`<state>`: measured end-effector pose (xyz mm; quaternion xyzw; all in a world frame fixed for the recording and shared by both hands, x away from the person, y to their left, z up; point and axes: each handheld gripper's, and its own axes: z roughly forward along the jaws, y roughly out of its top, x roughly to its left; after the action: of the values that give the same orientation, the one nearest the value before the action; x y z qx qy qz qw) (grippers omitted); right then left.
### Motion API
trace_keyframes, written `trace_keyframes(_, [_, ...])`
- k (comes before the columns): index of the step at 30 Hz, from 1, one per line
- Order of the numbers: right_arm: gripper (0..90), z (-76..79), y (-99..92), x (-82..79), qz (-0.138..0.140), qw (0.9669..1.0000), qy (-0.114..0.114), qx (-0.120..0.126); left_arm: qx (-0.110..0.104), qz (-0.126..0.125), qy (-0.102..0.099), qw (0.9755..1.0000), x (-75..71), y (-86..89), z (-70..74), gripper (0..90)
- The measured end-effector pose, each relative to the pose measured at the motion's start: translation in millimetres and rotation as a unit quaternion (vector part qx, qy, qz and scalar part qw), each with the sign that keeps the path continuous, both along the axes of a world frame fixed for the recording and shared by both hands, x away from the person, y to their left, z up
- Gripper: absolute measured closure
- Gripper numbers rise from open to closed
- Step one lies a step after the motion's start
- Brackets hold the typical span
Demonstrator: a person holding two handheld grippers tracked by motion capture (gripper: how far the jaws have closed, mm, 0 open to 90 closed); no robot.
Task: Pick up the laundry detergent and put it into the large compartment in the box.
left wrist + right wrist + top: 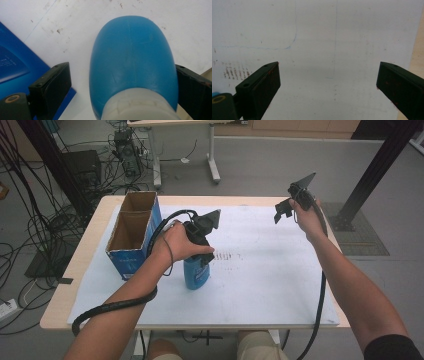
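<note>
A person sat at a pale wooden table (95, 227) covered by a white sheet (270, 270), with a forearm reaching in from each lower corner of the high view and a set of black tongs in each hand.

The left tongs (202, 262) pointed downward over a blue bottle (196, 272) that stood upright on the sheet, left of the table's centre. In the left gripper view the bottle (131, 57) was seen from above, with its pale neck nearest the camera and its rounded blue body below. The two jaws sat on either side of it. The right jaw was against the bottle's side, while a thin strip of white sheet showed between the left jaw and the bottle, so the tongs were around the bottle but I cannot tell whether they gripped it.

Just to the left of the bottle stood an open blue cardboard box (131, 237), tall and narrow, split into two brown-lined compartments. Its blue side (15, 67) appeared at the left edge of the left gripper view.

The right tongs (285, 210) were raised above the table's far right corner, well apart from the bottle. In the right gripper view their jaws were spread wide and held nothing, with faintly marked white sheet (324, 50) beneath.
</note>
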<state>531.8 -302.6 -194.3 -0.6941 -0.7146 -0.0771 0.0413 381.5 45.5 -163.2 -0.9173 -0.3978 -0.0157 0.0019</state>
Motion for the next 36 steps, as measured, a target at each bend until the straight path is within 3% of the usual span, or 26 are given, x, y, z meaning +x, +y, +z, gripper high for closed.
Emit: trace_keyframes(36, [5.2,0.6,-0.7,-0.6,0.002,1.0000,-0.001,0.001,0.002,-0.006,-0.003,1.0000,-3.2,-2.7,1.3,13.9])
